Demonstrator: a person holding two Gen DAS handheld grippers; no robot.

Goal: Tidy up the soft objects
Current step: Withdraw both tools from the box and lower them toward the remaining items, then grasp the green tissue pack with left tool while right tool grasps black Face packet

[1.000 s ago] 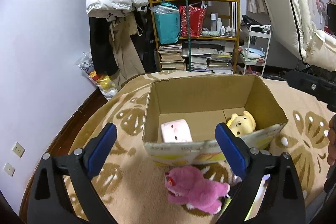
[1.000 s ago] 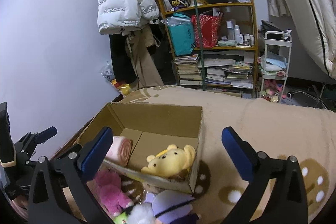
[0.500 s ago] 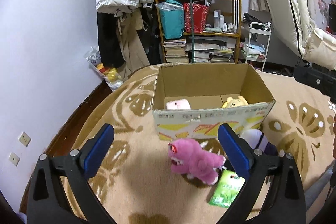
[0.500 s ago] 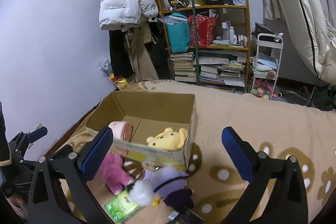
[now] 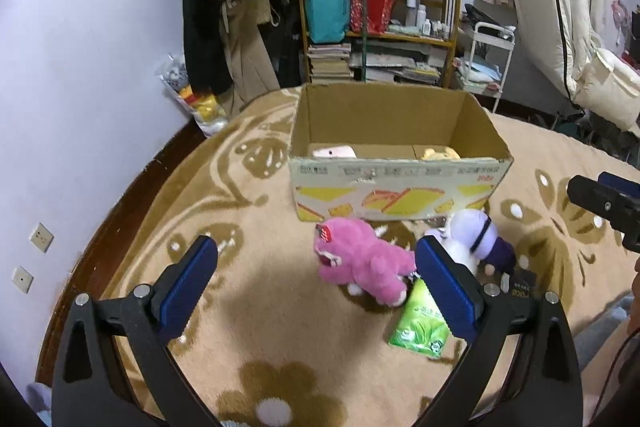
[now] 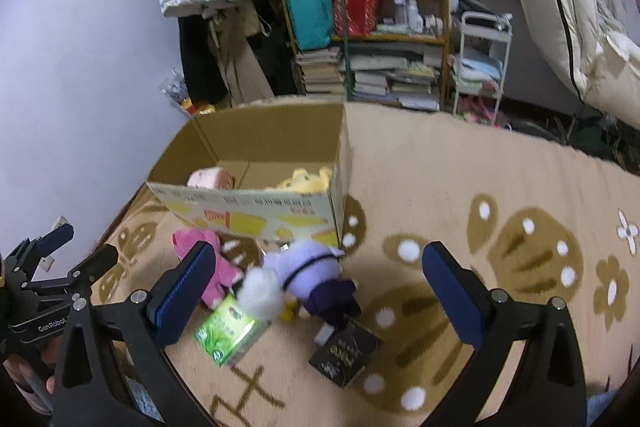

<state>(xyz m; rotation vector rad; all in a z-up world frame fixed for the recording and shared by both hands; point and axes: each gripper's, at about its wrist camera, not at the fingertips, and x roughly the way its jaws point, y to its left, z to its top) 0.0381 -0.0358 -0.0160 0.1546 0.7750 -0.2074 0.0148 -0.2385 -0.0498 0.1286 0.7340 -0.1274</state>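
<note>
The box [image 5: 400, 187] is the landmark: an open cardboard carton standing on the patterned rug [image 5: 256, 291], its long side facing both cameras.

Left of everything, the left gripper [image 5: 316, 279] hangs above the rug in front of the box, its blue pads wide apart with nothing between them.

Inside the box, at its left end, lies a pink roll [image 5: 334, 151]; at its right end sits a yellow plush [image 6: 306, 179]. Only their tops clear the front wall.

Just in front of the box, toward its left half, the pink plush [image 5: 362, 261] lies on its side, long axis running diagonally: head toward the box's front-left corner, feet away from it and to the right. A green pack [image 5: 420, 327] lies flat on the rug just beyond those feet.

In front of the box's right corner lies the purple plush [image 6: 308, 275], its long axis also slanting, its pale head toward the box and its dark body pointing away. A dark booklet [image 6: 346, 353] lies just past it.

The right gripper [image 6: 320, 287] hovers over the purple plush, jaws fully apart, touching nothing.
</note>
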